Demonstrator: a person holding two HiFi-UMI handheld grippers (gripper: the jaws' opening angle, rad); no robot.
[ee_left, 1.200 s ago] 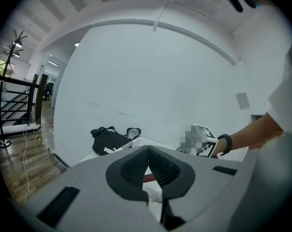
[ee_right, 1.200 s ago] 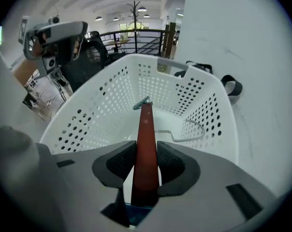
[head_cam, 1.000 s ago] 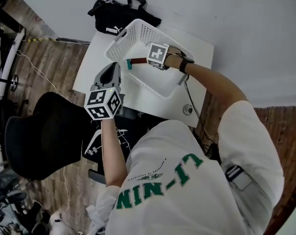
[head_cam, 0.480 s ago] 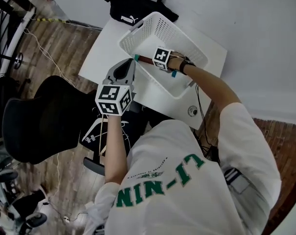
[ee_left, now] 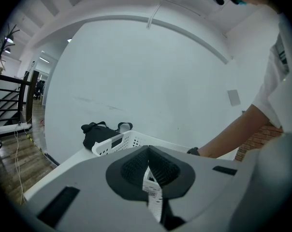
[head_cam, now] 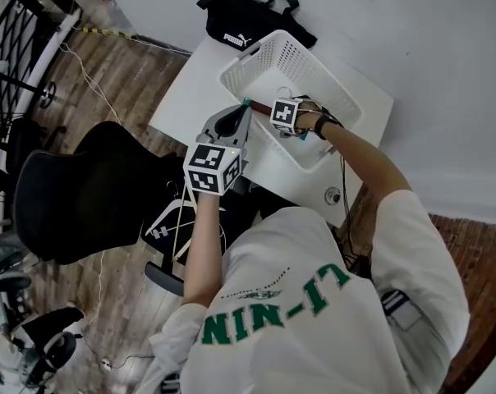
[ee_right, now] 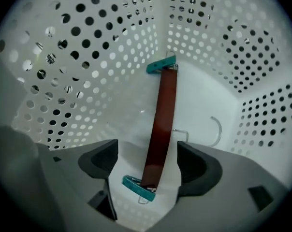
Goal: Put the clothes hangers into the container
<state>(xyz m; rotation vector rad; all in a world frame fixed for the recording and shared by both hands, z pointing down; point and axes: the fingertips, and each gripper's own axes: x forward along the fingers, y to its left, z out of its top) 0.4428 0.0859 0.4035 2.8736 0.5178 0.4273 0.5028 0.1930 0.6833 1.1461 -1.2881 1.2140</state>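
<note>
Hanger (ee_right: 165,105) (right tool (ee_right: 150,163) opened) dropped into basket (ee_right: 88,57).

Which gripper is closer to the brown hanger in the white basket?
Right. The right gripper is down inside the basket, its jaws just opened, with the hanger lying loose between them. The left gripper, shut, is outside the basket, beside its wall.

A white perforated basket (head_cam: 268,56) stands on a white tabletop (head_cam: 190,97), with a black bag (head_cam: 248,23) just beyond it against the wall. The right gripper (head_cam: 287,120) points down inside the basket; its jaws have just been opening, with the hanger (head_cam: 259,105) between them, 1 teal end showing near the rim. The left gripper (head_cam: 240,117) hangs just outside the basket's near wall, pointing toward it. A black chair (head_cam: 75,195) stands on the wood floor (head_cam: 108,64) at left.
</note>
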